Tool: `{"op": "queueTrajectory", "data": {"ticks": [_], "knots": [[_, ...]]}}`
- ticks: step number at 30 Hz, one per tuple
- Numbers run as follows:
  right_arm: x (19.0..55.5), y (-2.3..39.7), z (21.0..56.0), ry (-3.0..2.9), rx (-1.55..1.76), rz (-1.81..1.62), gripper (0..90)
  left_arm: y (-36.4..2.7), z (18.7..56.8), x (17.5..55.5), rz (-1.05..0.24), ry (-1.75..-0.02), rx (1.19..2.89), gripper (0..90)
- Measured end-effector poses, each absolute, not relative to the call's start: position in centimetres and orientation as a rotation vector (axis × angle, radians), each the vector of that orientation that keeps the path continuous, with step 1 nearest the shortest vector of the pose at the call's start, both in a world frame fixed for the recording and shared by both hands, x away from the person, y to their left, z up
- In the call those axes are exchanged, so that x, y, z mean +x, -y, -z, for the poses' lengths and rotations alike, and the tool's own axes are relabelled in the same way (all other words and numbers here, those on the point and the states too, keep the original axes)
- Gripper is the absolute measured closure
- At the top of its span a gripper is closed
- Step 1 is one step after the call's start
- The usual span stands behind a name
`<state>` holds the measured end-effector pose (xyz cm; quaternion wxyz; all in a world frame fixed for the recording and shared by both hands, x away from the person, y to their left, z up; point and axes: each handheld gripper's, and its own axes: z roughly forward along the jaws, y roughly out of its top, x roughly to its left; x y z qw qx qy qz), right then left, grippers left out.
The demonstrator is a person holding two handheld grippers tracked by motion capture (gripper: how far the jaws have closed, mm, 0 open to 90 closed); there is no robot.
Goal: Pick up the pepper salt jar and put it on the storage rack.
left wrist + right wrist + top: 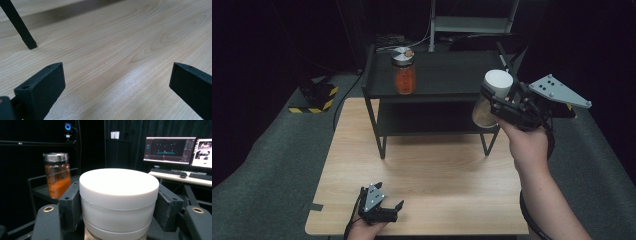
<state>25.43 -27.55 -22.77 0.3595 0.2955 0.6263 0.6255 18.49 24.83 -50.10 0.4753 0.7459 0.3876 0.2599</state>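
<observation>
White-lidded jar (493, 97) is clamped by its lid in the right gripper (497, 102), in the air at the black shelf's (447, 75) right end; it is best kept upright and set down clear of the orange jar (404, 72). The left gripper (384, 206) rests open on the wooden table (442, 175), near left.

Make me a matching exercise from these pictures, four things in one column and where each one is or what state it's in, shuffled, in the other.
Things:
1. white-lidded jar
2. orange jar
3. left gripper
4. black shelf

Places or states:
A. standing on the wooden table
B. open, low over the table's near edge
C. clamped in the right gripper, lifted off the table
D. upright on the shelf's top, silver lid on

Pairs: 1-C, 2-D, 3-B, 4-A
</observation>
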Motion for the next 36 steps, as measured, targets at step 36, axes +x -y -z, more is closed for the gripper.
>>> {"op": "queueTrajectory", "data": {"ticks": [36], "knots": [[29.4, 24.8, 19.7, -1.556, 0.777, -1.6, 33.3, -25.3, 50.2, 18.6, -0.617, -0.934, 1.817, 0.4]]}}
